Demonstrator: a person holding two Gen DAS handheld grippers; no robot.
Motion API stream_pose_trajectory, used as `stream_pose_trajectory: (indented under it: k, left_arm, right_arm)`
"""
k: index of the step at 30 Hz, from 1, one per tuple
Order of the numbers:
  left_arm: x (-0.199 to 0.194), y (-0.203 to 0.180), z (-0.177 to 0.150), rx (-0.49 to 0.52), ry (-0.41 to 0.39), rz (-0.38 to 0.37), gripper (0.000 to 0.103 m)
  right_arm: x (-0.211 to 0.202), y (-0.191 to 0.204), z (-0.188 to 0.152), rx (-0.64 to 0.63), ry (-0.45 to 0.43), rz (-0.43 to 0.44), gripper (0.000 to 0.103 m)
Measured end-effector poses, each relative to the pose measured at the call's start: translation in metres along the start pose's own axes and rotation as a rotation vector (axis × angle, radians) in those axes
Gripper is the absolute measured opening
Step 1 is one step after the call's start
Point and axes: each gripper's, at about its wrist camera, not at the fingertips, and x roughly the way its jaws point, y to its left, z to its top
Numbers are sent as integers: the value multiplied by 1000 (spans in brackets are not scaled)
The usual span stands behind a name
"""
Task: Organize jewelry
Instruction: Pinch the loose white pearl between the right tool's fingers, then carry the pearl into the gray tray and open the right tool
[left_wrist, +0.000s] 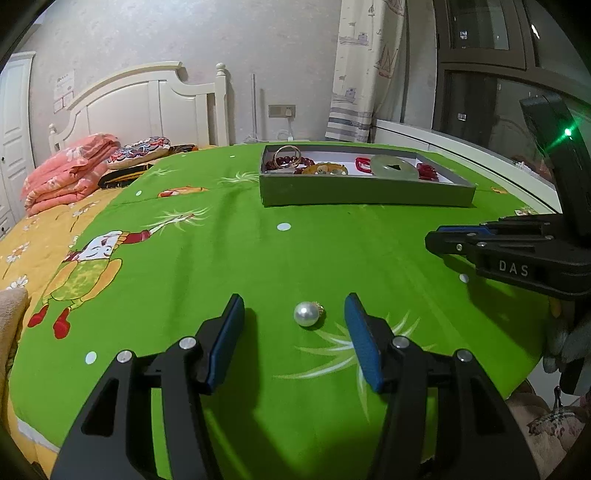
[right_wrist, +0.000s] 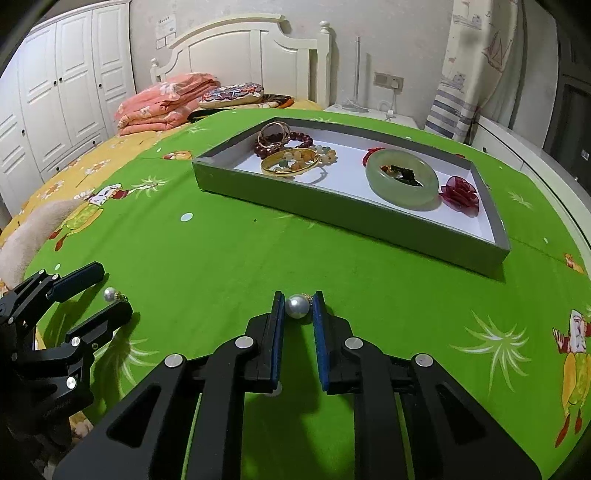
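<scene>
A pearl earring (left_wrist: 306, 314) with a gold cap lies on the green bedspread between the open fingers of my left gripper (left_wrist: 294, 308); it also shows in the right wrist view (right_wrist: 109, 294), with the left gripper (right_wrist: 110, 286) around it. My right gripper (right_wrist: 298, 304) is shut on a second pearl earring (right_wrist: 297, 305) just above the cloth. In the left wrist view the right gripper (left_wrist: 439, 238) comes in from the right. A grey tray (right_wrist: 347, 218) farther back holds a jade bangle (right_wrist: 402, 179), a gold bangle (right_wrist: 290, 162), bead bracelets and a red flower (right_wrist: 461, 195).
The green cartoon bedspread (right_wrist: 221, 240) covers the work surface. Folded pink blankets (right_wrist: 162, 103) and a pillow lie by the white headboard at the back left. A white wardrobe (right_wrist: 55, 92) stands at the left. A curtain and a window ledge are at the right.
</scene>
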Motion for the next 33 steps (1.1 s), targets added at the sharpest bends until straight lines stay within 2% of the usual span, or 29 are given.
stream_pose_trajectory:
  k: [2, 5, 6, 7, 13, 22, 29, 33]
  left_arm:
    - [0, -1, 0, 6, -1, -6, 48]
    - [-2, -4, -1, 24, -2, -11, 29]
    - [-2, -5, -1, 31, -3, -15, 17]
    - [-2, -6, -1, 36, -3, -15, 14]
    - [-4, -11, -1, 49, -5, -24, 14]
    - [-8, -14, 1, 50, -17, 10, 14]
    - [-12, -15, 2, 33, -29, 49, 14]
    - [-12, -19, 9, 15, -39, 103, 14]
  right_arm:
    - [-1, -1, -1, 3, -6, 1, 16]
    - [-2, -2, -1, 9, -12, 3, 16]
    - [-2, -2, -1, 9, -14, 3, 16]
    - [-3, -2, -1, 7, -17, 2, 16]
    - [-6, -1, -3, 6, -38, -1, 16]
    - [-23, -3, -13, 11, -99, 4, 16]
    - [-47, 2, -24, -17, -171, 4, 16]
    - [-61, 9, -32, -41, -221, -9, 16]
